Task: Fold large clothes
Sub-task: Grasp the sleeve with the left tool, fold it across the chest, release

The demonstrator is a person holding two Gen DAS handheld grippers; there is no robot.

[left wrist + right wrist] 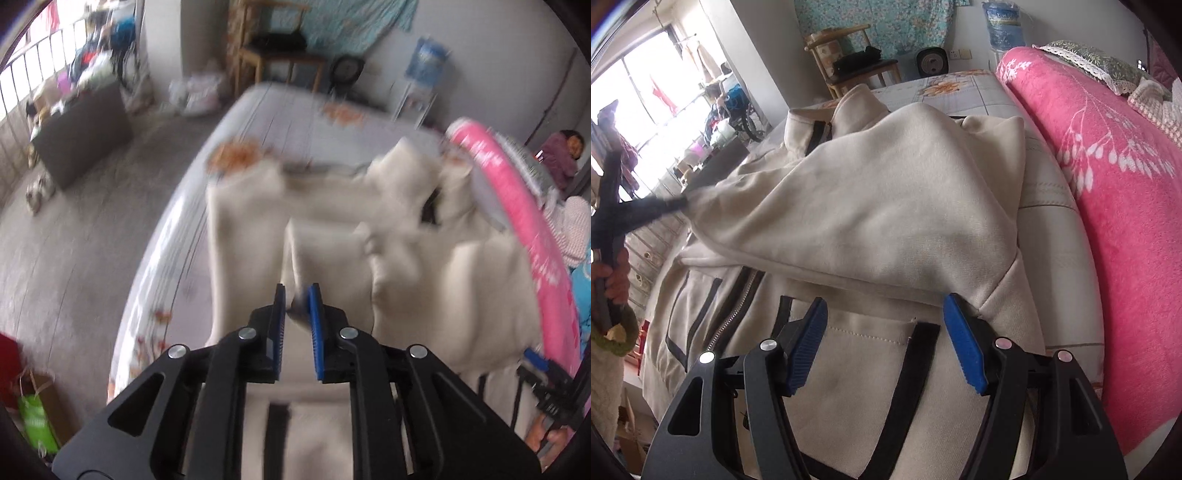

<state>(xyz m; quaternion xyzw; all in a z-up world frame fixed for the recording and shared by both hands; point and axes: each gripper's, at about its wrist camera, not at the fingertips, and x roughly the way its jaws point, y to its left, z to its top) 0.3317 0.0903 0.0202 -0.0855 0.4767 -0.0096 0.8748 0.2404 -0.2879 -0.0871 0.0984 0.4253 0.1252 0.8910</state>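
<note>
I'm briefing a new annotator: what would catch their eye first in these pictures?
The cream zip-up jacket sprawled across the bed, one sleeve pulled out sideways by the left gripper, which is shut on its cuff. Beside it, a bright pink blanket with white leaf print runs along the bed's right side. The right gripper hovers open above the jacket's front.

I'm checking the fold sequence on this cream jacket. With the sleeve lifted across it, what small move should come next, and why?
Probably lower the sleeve flat across the jacket chest, then let go. The left hand-held gripper pinches the sleeve's end, holding it raised above the zipper side. The right hand-held gripper hangs open over the front, holding nothing, free to smooth the fabric afterwards.
</note>
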